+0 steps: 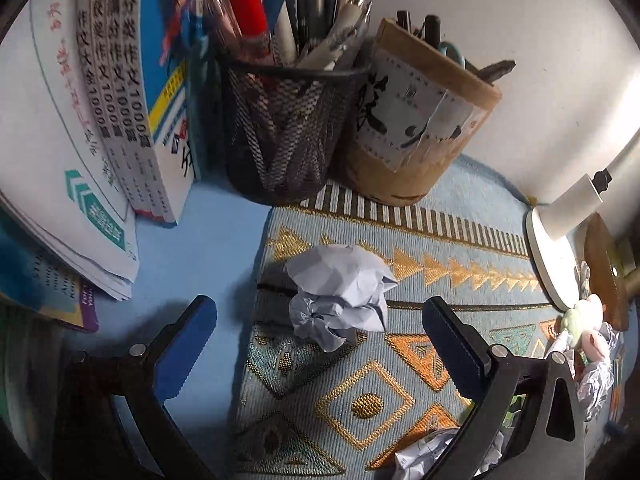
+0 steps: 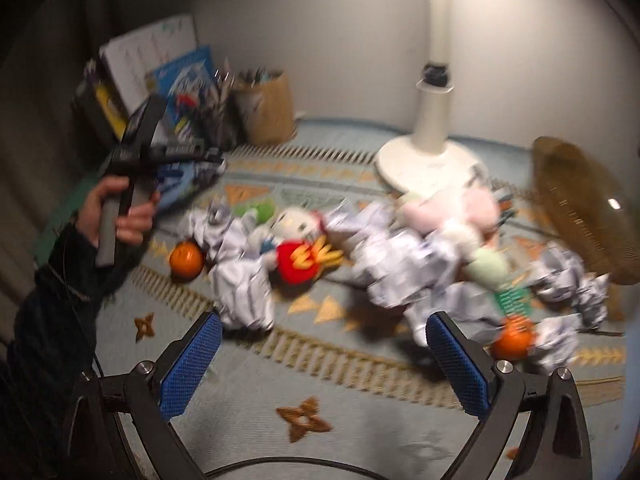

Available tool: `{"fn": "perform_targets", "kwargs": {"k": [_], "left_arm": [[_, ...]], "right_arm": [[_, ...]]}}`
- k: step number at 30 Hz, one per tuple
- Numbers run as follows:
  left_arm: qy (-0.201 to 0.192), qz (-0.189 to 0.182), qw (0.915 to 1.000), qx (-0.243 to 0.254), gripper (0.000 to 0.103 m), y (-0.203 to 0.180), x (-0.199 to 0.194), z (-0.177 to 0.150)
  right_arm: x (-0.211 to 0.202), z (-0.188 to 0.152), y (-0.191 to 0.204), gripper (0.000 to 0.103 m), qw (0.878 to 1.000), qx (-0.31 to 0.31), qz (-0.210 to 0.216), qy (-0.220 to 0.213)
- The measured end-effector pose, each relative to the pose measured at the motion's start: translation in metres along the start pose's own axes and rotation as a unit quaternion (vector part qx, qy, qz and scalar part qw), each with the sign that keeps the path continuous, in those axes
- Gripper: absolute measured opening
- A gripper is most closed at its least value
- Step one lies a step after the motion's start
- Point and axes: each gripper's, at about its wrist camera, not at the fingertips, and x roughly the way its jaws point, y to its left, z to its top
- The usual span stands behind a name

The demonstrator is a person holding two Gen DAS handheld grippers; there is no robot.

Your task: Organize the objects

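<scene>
On a patterned mat [image 1: 400, 400] covering the surface, a crumpled paper ball [image 1: 340, 292] lies just in front of a black mesh pen cup [image 1: 288, 128]. The left hand-held gripper [image 1: 320, 344] hangs above the ball, jaws wide and empty. The right hand-held gripper [image 2: 324, 364] also gapes, nothing between its pads.

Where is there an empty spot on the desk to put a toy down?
Bare blue desk lies between the papers and the mat. The mat's near part, around the star, is free too. It is crowded between the oranges, with paper balls and toys.
</scene>
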Motion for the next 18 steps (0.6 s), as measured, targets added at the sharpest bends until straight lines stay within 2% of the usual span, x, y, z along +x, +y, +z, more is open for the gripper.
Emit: {"fn": "perform_targets", "kwargs": {"k": [2,5,8,14,18], "left_arm": [[-0.005,-0.009,0.9999,-0.008,0.103,0.005,0.003,-0.003],[-0.019,-0.001,0.9998,-0.011,0.102,0.01,0.001,-0.004],[-0.018,-0.023,0.9995,-0.011,0.102,0.012,-0.001,-0.003],[-0.043,0.008,0.9981,0.043,0.097,-0.007,-0.01,-0.006],[-0.06,0.01,0.9968,0.051,0.096,-0.013,-0.015,-0.007]], "right_arm": [[0.032,-0.008,0.027,0.1,0.999,-0.026,0.002,0.023],[0.058,-0.007,0.047,0.1,0.998,-0.008,0.036,0.048],[0.06,-0.004,0.052,0.1,1.0,0.0,-0.009,0.028],[0.06,0.006,0.045,0.1,1.0,0.009,0.0,0.019],[0.058,0.013,0.045,0.1,1.0,0.002,-0.002,0.002]]}}
